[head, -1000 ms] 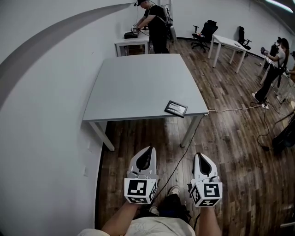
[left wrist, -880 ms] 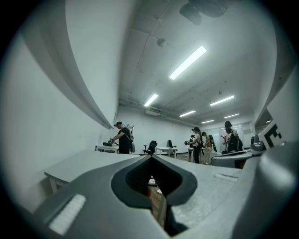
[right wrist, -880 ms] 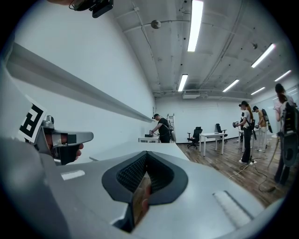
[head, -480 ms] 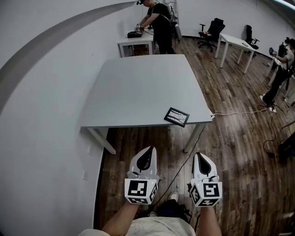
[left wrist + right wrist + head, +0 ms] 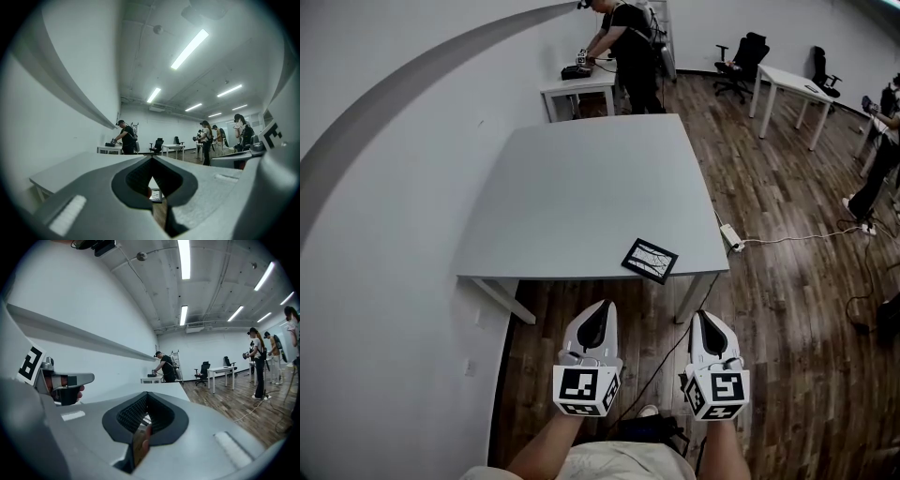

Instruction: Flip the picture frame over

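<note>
A black picture frame (image 5: 650,261) lies flat near the front right corner of the grey table (image 5: 591,187). In the head view my left gripper (image 5: 602,310) and right gripper (image 5: 705,318) are side by side over the wooden floor. Both are short of the table's front edge and point level toward it. The left gripper (image 5: 152,158) is shut with nothing in it. In its own view the right gripper (image 5: 147,393) is shut and empty too. Neither gripper touches the frame.
A white wall runs along the left of the table. A power strip (image 5: 731,235) and its cable lie on the floor right of the table. Behind it, a person (image 5: 623,47) stands at a small table (image 5: 577,91). A desk (image 5: 792,82) and chairs stand far right.
The table and frame have come closer and lower in the head view as both grippers advanced together toward the table. Both jaws stayed shut.
</note>
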The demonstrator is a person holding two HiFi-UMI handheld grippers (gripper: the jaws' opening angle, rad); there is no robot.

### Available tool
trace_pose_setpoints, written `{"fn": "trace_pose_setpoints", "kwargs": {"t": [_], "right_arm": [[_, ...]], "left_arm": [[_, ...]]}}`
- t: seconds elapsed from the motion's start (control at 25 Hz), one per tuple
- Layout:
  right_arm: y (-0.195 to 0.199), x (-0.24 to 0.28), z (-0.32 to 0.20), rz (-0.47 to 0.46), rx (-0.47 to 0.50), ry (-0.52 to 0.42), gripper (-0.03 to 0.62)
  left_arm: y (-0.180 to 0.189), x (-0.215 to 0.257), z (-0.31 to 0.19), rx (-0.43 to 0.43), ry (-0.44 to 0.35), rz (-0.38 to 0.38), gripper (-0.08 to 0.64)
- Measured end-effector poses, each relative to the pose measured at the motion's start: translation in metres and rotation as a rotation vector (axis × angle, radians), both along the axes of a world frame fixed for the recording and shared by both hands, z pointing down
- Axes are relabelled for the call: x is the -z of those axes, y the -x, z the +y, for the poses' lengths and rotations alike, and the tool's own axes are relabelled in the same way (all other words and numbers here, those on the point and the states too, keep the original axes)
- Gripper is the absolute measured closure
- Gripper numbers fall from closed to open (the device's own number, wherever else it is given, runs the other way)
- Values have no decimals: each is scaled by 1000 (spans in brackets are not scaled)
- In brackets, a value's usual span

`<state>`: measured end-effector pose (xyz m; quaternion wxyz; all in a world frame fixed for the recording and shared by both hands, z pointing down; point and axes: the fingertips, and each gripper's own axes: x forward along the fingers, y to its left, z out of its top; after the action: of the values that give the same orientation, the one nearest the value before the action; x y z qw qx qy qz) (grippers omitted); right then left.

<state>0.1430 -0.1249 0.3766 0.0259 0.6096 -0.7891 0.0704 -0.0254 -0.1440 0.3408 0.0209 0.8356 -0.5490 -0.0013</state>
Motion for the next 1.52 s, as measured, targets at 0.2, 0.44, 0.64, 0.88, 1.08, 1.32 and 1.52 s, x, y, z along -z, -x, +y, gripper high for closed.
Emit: {"fn": "trace_pose_setpoints", "kwargs": {"t": [0.2,0.44,0.64,0.88,1.08,1.32,1.52], "right_arm": [[-27,-2,-29,-15,2,6,566],[-39,-8,-53,-22,2,14,566],[-26,-14,-73,-14,3,34,566],[0,-38,-89,-27,1,86,566],[12,-72,-107,-127,15,162,566],[22,-127,-128,-395,78,266,529],[21,-170,-142,-654,79,351,486]], "left_arm": [[-28,2,-30,2,0,-11,560],[-41,0,-53,2,-10,-19,560],[-32,-3,-73,-7,-12,-14,560],[-21,-18,-89,-45,-22,-6,560],[-17,-33,-101,-62,-30,-1,560],[-17,-61,-115,-88,-6,4,560],[-18,-78,-126,-100,24,-13,560]]}}
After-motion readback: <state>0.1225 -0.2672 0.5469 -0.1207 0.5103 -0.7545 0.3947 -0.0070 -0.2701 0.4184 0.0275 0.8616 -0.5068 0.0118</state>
